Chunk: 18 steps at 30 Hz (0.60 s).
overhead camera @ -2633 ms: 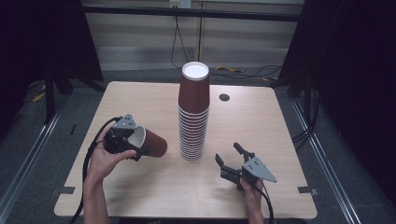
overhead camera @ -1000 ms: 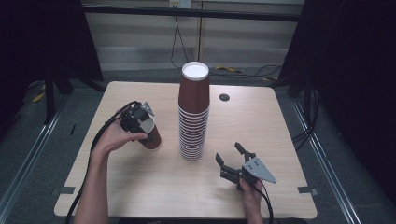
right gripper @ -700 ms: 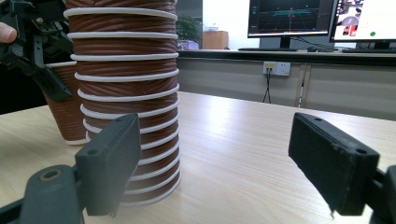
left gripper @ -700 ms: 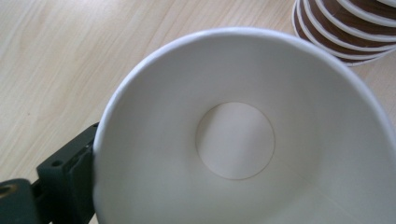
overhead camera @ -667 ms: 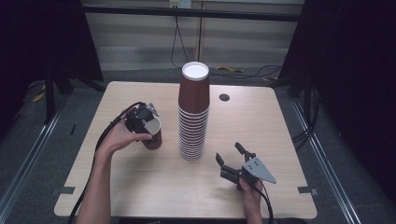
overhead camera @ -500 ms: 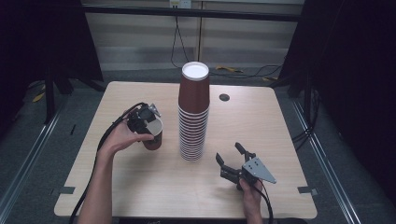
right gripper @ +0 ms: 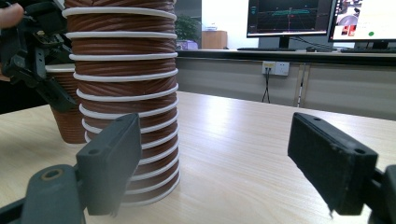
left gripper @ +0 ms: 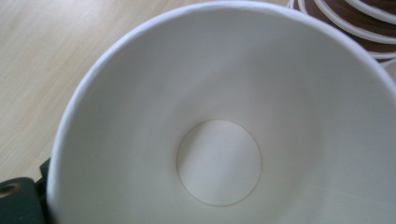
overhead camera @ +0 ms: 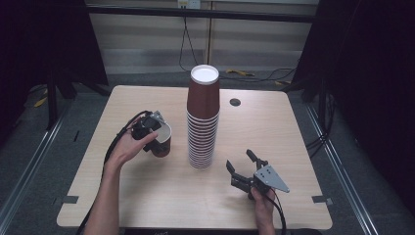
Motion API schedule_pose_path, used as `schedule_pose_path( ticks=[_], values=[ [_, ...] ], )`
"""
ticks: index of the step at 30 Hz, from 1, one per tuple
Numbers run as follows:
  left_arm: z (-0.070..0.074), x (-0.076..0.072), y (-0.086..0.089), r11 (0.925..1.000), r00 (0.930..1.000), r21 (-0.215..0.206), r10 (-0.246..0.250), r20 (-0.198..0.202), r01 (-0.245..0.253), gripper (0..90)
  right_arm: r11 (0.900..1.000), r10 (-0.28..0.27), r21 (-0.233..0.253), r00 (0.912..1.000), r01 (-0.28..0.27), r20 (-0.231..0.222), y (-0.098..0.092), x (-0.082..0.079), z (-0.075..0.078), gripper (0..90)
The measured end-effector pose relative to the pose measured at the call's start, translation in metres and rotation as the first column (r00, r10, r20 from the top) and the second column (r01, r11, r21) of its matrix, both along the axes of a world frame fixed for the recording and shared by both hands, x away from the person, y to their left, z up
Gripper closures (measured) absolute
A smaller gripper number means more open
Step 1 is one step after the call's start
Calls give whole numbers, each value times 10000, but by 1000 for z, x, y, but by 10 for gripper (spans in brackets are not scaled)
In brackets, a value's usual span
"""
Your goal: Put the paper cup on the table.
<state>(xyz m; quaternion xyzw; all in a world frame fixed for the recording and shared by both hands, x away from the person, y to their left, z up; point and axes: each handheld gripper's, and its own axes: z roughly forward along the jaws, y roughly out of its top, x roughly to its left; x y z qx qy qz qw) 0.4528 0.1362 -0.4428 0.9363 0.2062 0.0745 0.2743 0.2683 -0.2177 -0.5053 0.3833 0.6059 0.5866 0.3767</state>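
A tall stack of upside-down brown paper cups point(overhead camera: 203, 117) with white rims stands mid-table. Just left of it, a single brown cup point(overhead camera: 162, 147) stands upright, its base on or just above the table. My left gripper point(overhead camera: 157, 137) is shut on that cup's rim from above. The left gripper view looks down into the cup's white inside point(left gripper: 219, 163), with the stack's rims point(left gripper: 355, 18) at the top right. My right gripper point(overhead camera: 242, 165) rests open near the front right, pointing at the stack point(right gripper: 123, 93). The single cup point(right gripper: 70, 123) stands behind and left of the stack there.
The wooden table point(overhead camera: 293, 127) has a small dark round hole point(overhead camera: 235, 102) behind the stack. Bare tabletop lies between my right gripper and the stack. Cables trail from both grippers toward the front edge. Monitors point(right gripper: 322, 21) stand beyond the table.
My left gripper carried the cup from lying sideways at the left to upright beside the stack, then lowered it. The right gripper has not moved.
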Motion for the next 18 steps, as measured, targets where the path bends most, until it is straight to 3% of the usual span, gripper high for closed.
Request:
schedule_pose_path(
  ticks=[2,3,4,5,6,9,11,12,15,16,18],
  values=[
    [-3,-1,1,9992,9995,-267,309,-22,-310,27,10000,4,-2,10000,-4,-3,0,0,0,174],
    [-2,0,3,9999,9999,-81,109,56,-108,28,10000,6,1,10000,-6,-3,0,0,0,174],
    [-4,-1,3,9990,9995,-332,311,85,-308,34,10000,6,-2,10000,-6,-3,0,0,0,174],
    [-3,0,6,9997,9998,-205,113,138,-110,42,10000,10,6,10000,-10,-10,0,0,0,174],
    [-5,-2,7,9986,9993,-393,351,156,-344,49,10000,7,4,10000,-7,-8,0,0,0,174],
    [-9,-3,12,9989,9993,-364,296,225,-288,94,10000,11,2,10000,-11,-9,0,0,0,174],
    [-13,-5,13,9949,9984,-839,561,58,-554,131,10000,15,0,10000,-15,-13,0,0,0,174],
    [-13,-4,16,9971,9993,-677,363,125,-353,135,10000,16,-1,10000,-16,-11,0,0,0,174],
    [-17,-8,17,9905,9970,-1160,758,125,-739,140,10000,11,1,10000,-11,-12,0,0,0,174],
    [-16,-7,19,9950,9985,-880,499,231,-477,140,10000,12,0,10000,-12,-14,0,0,0,174],
    [-16,-9,20,9947,9984,-890,530,217,-508,141,10000,15,-8,10000,-15,-8,0,0,0,174]
  ],
)
